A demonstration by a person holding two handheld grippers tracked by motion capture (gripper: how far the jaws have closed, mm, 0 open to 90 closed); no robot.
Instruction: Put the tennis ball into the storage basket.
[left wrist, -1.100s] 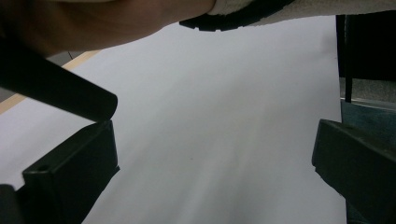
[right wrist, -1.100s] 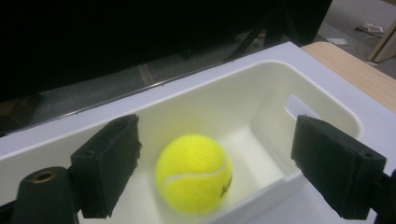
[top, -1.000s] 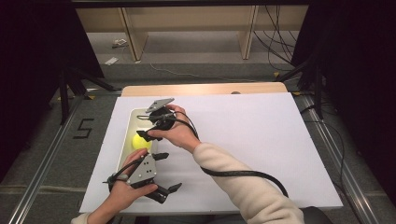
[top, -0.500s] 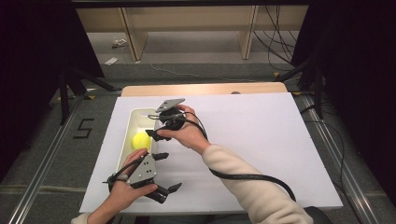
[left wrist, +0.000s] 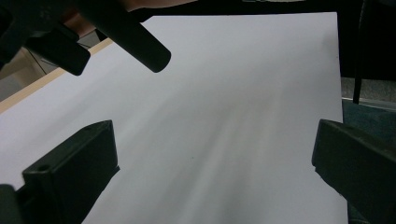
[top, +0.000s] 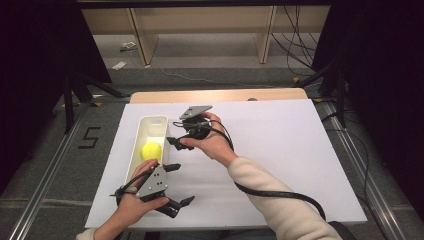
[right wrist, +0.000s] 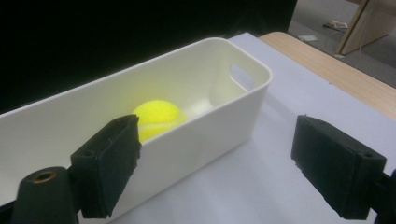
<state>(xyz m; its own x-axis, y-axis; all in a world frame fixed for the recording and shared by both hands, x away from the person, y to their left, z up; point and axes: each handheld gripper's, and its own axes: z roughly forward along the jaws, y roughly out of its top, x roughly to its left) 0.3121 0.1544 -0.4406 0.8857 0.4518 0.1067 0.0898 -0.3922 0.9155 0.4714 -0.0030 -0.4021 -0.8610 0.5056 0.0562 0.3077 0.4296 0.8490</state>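
Observation:
A yellow tennis ball lies inside a long white bin at the left of the white sheet. My right gripper hovers just right of the bin, open, jaws pointing at its side wall. In the right gripper view, the ball rests low in the bin, beyond my open right gripper, which holds nothing. My left gripper sits near the front edge, below the bin's near end, open and empty. In the left gripper view, my left gripper faces bare white sheet.
A white sheet covers the table, with a strip of wood showing at the far edge. A black cable trails from the right gripper along the sleeve. Metal rails run along both sides.
My right gripper has drawn back to the right, from over the bin to beside it. The ball stays in the bin. The left gripper has not moved.

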